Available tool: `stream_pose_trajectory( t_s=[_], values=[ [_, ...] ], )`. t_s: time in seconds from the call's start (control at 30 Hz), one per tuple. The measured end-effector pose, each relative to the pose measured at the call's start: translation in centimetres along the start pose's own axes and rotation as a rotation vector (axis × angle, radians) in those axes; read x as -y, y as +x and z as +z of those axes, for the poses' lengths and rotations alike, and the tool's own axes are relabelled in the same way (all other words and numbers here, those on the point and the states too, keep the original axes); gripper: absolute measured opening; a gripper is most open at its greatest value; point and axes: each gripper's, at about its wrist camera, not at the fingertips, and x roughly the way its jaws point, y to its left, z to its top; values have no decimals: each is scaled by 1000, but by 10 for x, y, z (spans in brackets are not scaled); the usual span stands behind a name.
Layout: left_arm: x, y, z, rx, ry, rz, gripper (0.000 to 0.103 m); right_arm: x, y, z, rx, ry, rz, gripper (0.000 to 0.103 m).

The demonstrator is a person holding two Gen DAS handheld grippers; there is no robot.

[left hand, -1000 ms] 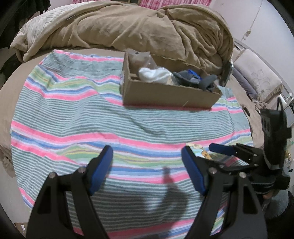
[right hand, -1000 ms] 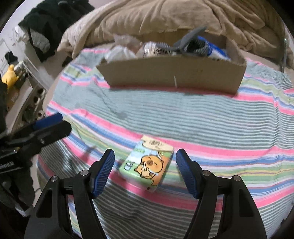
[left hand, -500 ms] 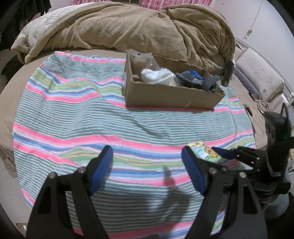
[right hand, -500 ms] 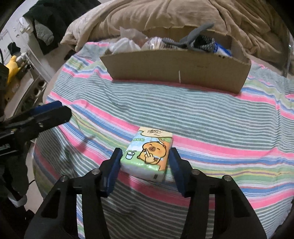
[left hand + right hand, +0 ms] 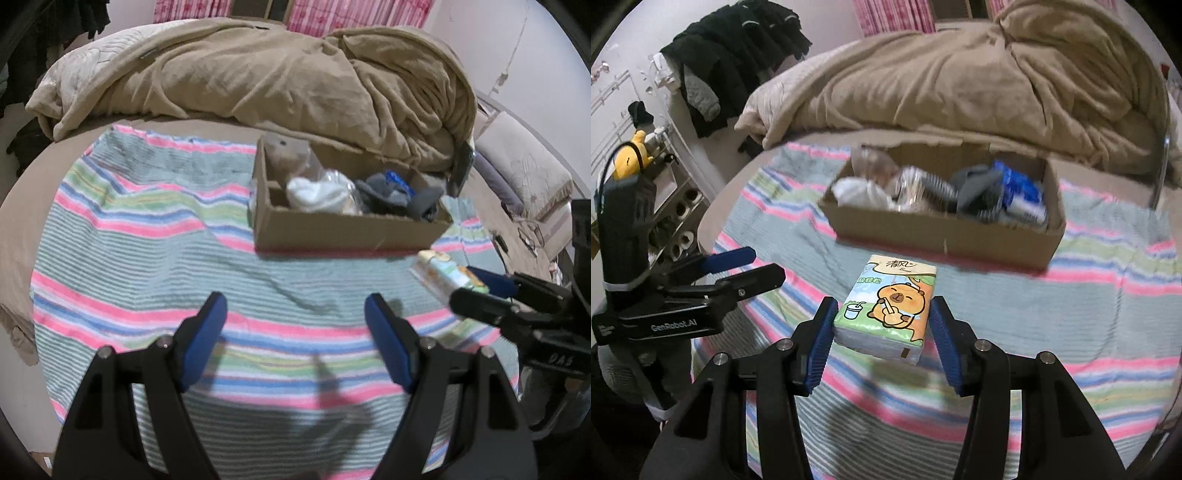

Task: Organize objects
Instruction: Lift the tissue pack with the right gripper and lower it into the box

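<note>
Pack: a soft tissue pack (image 5: 886, 306) in plastic wrap, green and cream, with an orange cartoon animal holding a straw beside a cup, and Chinese characters along its far end; white tissue edges show through the near side.
Pack place: held above the sheet (image 5: 1071, 306), its shadow on the stripes beneath, just short of the box (image 5: 945, 240); in the left view the pack (image 5: 445, 275) sits off the box's (image 5: 347, 230) near right corner.
Right gripper: the right gripper (image 5: 882, 343) is clamped on the pack, one blue pad on each long side.
Left gripper: the left gripper (image 5: 295, 338) has its jaws spread wide with nothing between them, over bare sheet (image 5: 147, 258); from the right view it (image 5: 742, 266) stands well left of the pack.
Box: open-topped brown cardboard, long side facing the grippers, filled with white cloth (image 5: 860, 192), clear wrap, grey fabric (image 5: 975, 184) and a blue-and-white packet (image 5: 1019, 192).
Edges: the box's near wall rises between pack and contents; behind the box the blanket (image 5: 960, 85) is heaped against its far wall.
Open room: bare striped sheet lies left of the box and between the two grippers; the bed edge drops away at far left.
</note>
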Motion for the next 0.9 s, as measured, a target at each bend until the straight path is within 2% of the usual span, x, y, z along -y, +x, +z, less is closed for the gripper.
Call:
stream_pose_trajectory(
  t_s=[0.37, 0.9],
  values=[
    [-9, 6, 20, 24, -17, 17, 78, 14, -5, 36, 64, -7, -8, 54],
    [-11, 27, 43, 34, -19, 12, 79, 34, 27, 82, 95, -8, -11, 54]
  ],
)
